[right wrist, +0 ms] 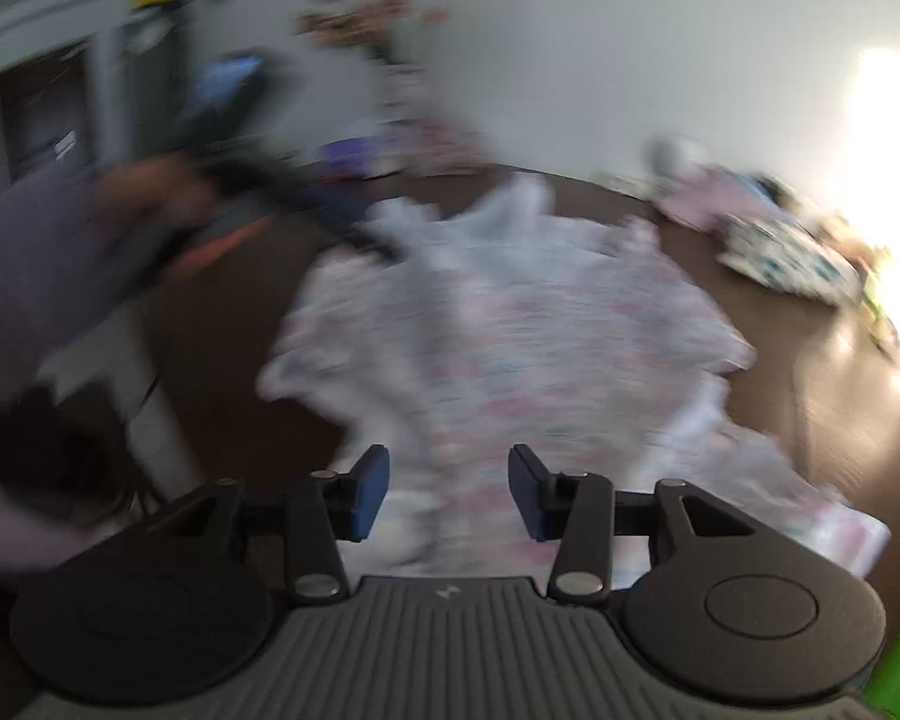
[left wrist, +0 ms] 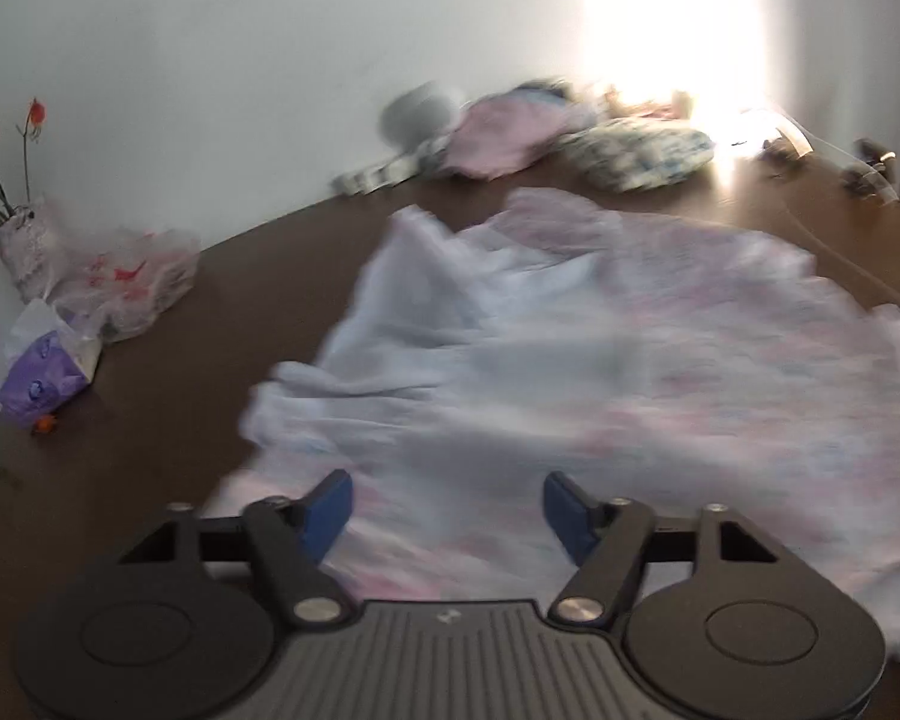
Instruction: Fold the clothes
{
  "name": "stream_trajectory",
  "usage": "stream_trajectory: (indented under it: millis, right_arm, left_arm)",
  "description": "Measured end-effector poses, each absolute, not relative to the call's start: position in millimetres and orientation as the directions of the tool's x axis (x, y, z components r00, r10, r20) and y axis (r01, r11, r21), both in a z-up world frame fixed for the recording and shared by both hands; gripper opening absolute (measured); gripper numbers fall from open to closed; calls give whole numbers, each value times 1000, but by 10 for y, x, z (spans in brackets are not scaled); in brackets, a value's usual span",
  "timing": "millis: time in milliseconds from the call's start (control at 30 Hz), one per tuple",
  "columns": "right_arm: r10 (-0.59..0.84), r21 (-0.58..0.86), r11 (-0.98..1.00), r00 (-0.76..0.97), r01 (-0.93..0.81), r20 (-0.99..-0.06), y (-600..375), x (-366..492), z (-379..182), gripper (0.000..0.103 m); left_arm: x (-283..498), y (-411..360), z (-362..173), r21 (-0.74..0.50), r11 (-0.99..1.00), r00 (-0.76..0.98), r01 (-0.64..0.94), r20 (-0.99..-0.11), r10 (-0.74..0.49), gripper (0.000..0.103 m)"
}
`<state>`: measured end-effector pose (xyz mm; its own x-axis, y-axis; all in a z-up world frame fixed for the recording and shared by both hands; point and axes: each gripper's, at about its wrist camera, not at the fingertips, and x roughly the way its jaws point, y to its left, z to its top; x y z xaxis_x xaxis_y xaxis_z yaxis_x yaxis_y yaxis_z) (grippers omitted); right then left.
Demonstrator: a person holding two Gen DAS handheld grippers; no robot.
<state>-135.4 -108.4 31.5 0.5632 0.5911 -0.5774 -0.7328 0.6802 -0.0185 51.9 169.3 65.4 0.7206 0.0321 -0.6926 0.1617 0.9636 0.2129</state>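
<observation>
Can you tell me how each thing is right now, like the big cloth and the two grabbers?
Garment: spread on the table, rumpled, unfolded.
Left gripper: open, holding nothing.
Right gripper: open, holding nothing.
Plastic bag: crumpled, lying by the wall.
Flowers: upright.

Both units alike: left gripper (left wrist: 448,504) and right gripper (right wrist: 448,492) have black linkage arms, silver pivot screws, blue-padded fingers (left wrist: 330,513) and ribbed grey housings (small pale mark at centre). Person's sleeve (right wrist: 36,252): greyish-purple, blurred.
</observation>
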Motion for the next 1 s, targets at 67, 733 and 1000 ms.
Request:
stream_trajectory:
  millis: [67, 733, 1000]
  right_arm:
    - [584, -29, 659, 535, -752, -611, -947, -1372, 243, 46]
    - [228, -151, 904, 750, -399, -621, -1563, -51, 273, 51]
    - [603, 110, 734, 568, -670, -560, -1171, -607, 320, 57]
  left_arm:
    - [660, 1780, 603, 180, 962, 698, 203, -716, -14, 58]
    - [-634, 1703, 702, -82, 993, 535, 83, -837, -114, 48]
    - [273, 1829, 1310, -140, 984, 650, 106, -740, -175, 69]
